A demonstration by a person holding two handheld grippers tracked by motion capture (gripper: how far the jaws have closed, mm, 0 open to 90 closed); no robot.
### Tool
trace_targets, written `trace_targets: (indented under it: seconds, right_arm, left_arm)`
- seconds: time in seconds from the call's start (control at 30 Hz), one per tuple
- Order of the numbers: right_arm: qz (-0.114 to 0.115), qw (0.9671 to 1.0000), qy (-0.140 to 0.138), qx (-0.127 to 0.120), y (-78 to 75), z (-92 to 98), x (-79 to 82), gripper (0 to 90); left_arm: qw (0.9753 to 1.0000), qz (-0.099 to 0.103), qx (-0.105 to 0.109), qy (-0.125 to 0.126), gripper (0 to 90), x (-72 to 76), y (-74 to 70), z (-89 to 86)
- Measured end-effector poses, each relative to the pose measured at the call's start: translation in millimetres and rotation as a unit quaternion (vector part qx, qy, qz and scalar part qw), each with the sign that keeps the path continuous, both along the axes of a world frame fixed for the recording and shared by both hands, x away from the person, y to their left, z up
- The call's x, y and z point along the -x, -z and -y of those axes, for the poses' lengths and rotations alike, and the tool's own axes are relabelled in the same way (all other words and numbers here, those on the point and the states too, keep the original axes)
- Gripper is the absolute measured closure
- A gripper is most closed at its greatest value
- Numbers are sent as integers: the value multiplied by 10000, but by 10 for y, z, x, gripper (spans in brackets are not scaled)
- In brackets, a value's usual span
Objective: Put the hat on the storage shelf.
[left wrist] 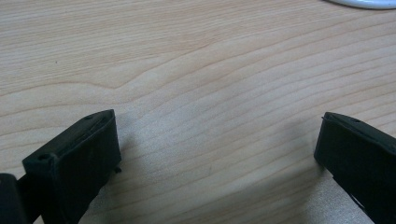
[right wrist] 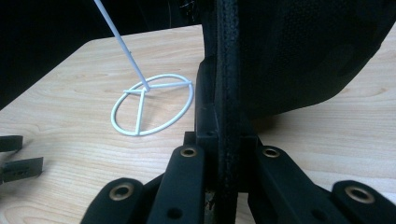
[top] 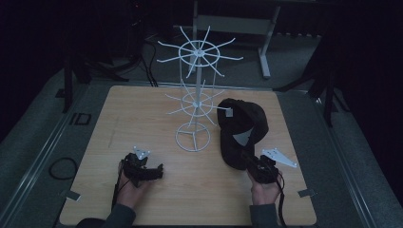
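Right gripper [right wrist: 227,154] fingers clamp black cap [top: 242,130]; no writing legible.

Cap [right wrist: 299,51] crown cut off by top edge, my right gripper view; brim edge hidden between my fingers [right wrist: 187,186].

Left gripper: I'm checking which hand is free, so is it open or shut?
Open. The left gripper has its jaws spread wide apart over the bare wooden table, with nothing between them.
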State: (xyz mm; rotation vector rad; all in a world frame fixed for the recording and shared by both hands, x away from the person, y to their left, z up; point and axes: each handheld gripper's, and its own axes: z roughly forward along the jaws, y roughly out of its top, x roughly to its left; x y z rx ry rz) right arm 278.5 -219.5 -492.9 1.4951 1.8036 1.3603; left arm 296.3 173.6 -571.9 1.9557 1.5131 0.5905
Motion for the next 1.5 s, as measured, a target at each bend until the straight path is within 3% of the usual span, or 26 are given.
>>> trace_targets:
  seconds: [0.47,1.5]
  right_arm:
    - [205,9993,0,304,-103,-4,-12,864]
    - [502,9974,46,520,-273,28,-17,864]
  left_arm:
    - [10000,3,0,0,1,0,0,0]
    - [10000,3,11,-9,1,0,0,2]
